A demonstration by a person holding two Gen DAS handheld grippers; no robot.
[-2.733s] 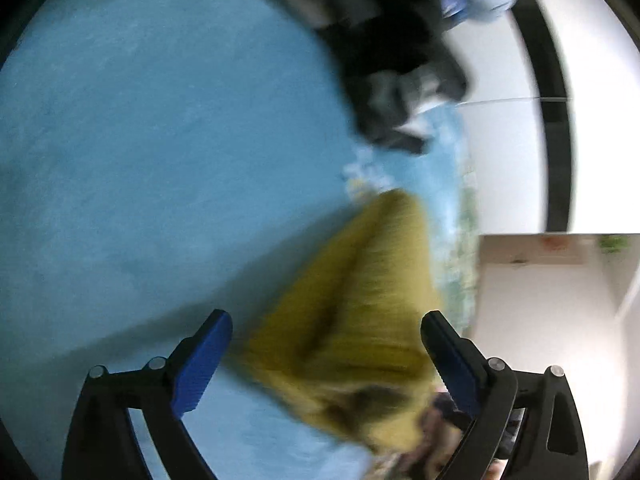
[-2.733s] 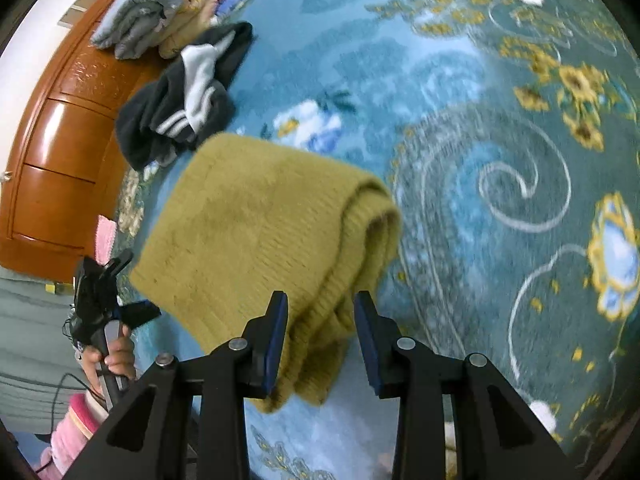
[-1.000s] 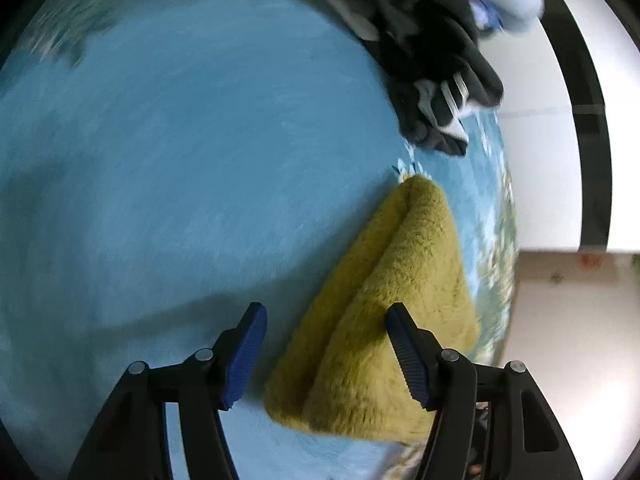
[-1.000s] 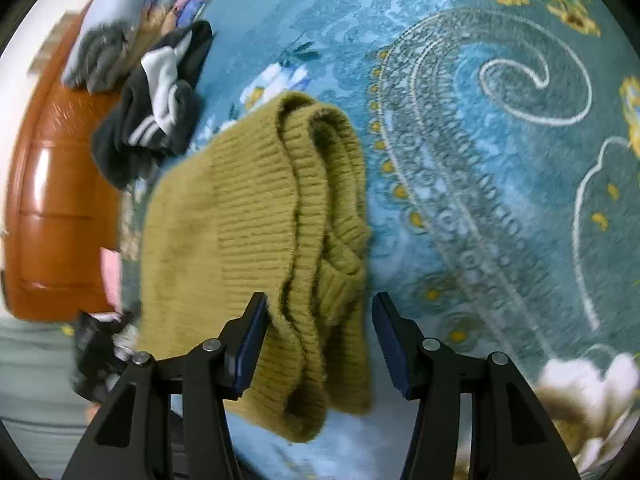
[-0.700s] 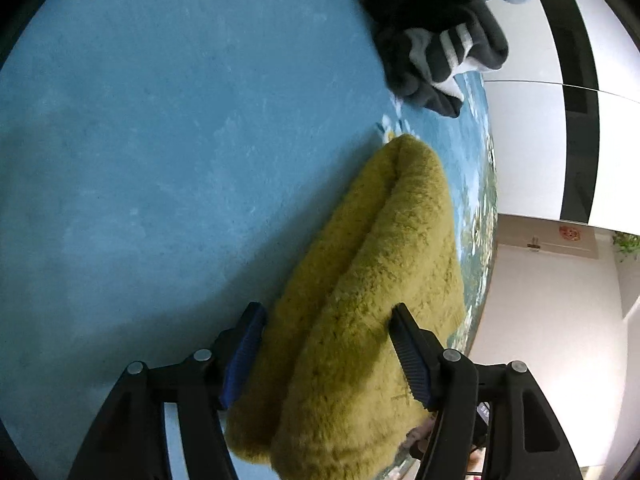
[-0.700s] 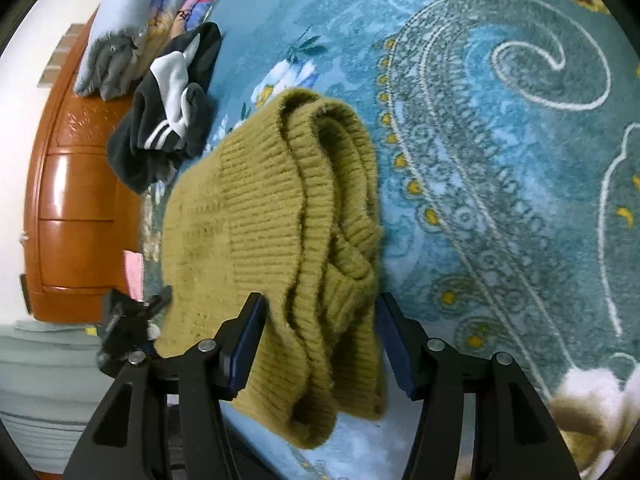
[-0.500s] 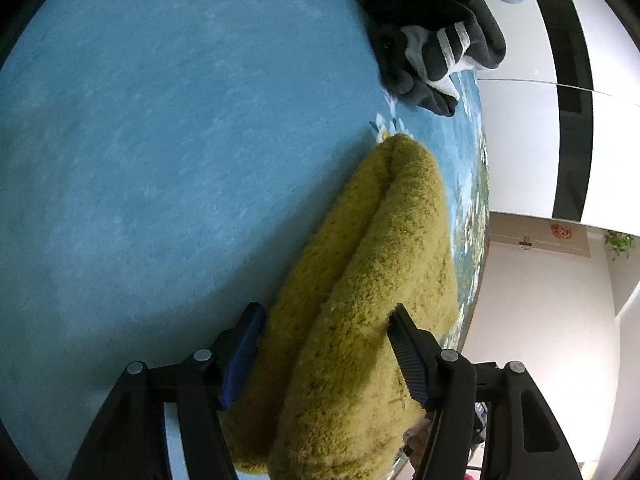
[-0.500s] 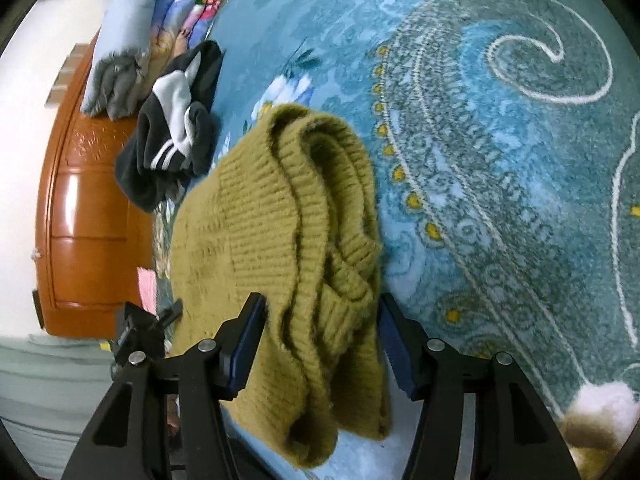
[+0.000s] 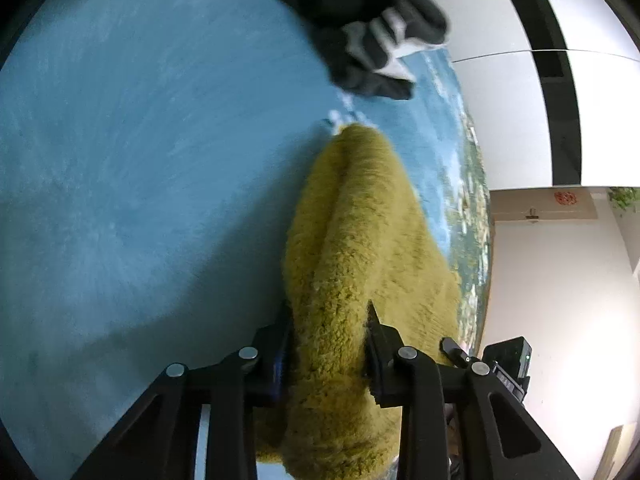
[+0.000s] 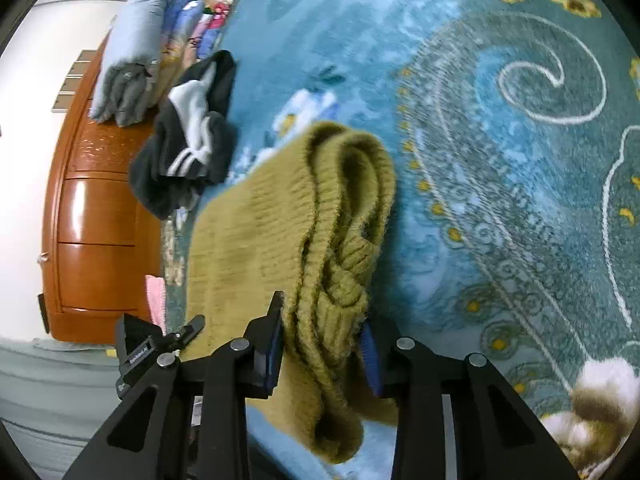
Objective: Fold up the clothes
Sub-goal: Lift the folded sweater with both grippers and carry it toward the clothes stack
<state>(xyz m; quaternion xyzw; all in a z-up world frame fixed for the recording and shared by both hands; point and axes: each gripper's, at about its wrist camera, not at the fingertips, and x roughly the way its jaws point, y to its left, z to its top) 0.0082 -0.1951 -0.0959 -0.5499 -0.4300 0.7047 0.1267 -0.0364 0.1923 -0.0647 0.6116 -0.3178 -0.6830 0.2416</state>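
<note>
- The yellow sweater [image 10: 280, 232] lies folded in a thick bundle on the blue carpet [image 10: 500, 180], near the black and white clothes [image 10: 188, 152].
- The left claw [image 9: 326, 344] squeezes one end of the sweater. The right claw [image 10: 322, 340] squeezes the other end.
- The bundle is fat and soft. If a claw holds only some layers, the others may slip out and the fold may fall open.
- If the claws pull apart, the sweater may stretch and unfold.

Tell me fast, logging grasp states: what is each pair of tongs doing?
Left tongs: shut on the mustard sweater.
Right tongs: shut on the same sweater.
</note>
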